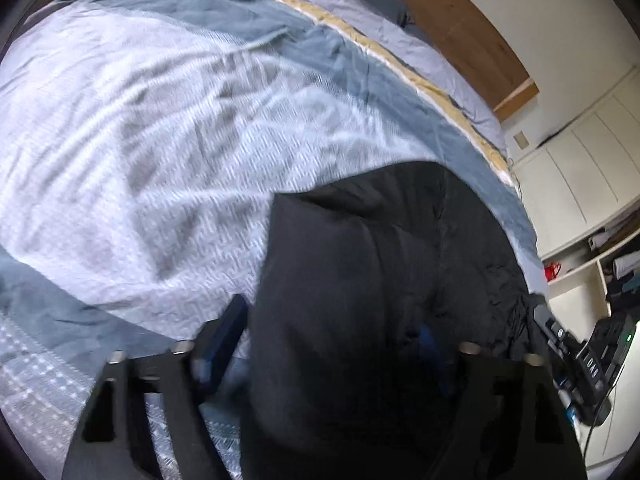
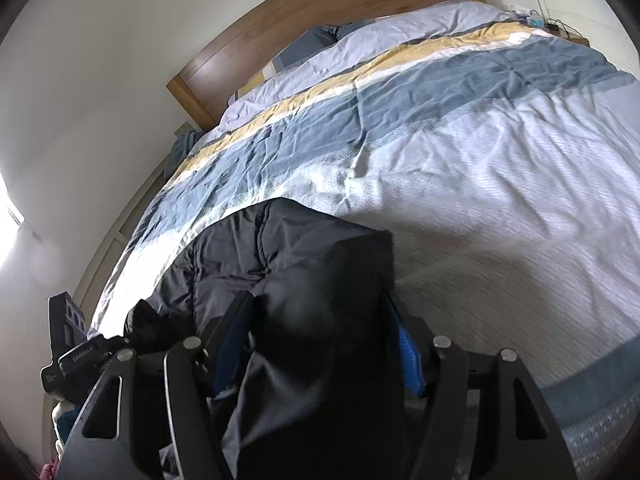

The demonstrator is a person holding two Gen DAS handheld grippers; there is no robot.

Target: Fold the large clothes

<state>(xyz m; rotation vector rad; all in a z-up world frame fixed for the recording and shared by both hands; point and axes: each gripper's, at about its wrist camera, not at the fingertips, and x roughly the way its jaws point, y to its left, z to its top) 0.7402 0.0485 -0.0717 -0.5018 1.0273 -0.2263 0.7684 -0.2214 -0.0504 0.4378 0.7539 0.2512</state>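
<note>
A black padded jacket (image 1: pixel 380 280) lies bunched on the near part of a bed, and its bulk fills the gap between the jaws of my left gripper (image 1: pixel 332 320). The left finger (image 1: pixel 228 332) rests against the jacket's edge; the other finger is mostly buried under the cloth. In the right wrist view the same jacket (image 2: pixel 304 280) rises between both blue pads of my right gripper (image 2: pixel 316 306), which is shut on a thick fold. The two grippers hold the jacket side by side, low over the bedcover.
The bed wears a striped cover (image 2: pixel 480 160) in pale, blue-grey and yellow bands, with a wooden headboard (image 2: pixel 320 12) at the far end. White cupboards (image 1: pixel 580 168) and cluttered shelves (image 1: pixel 616 264) stand beyond the bed's edge. The wall (image 2: pixel 100 80) runs along the other side.
</note>
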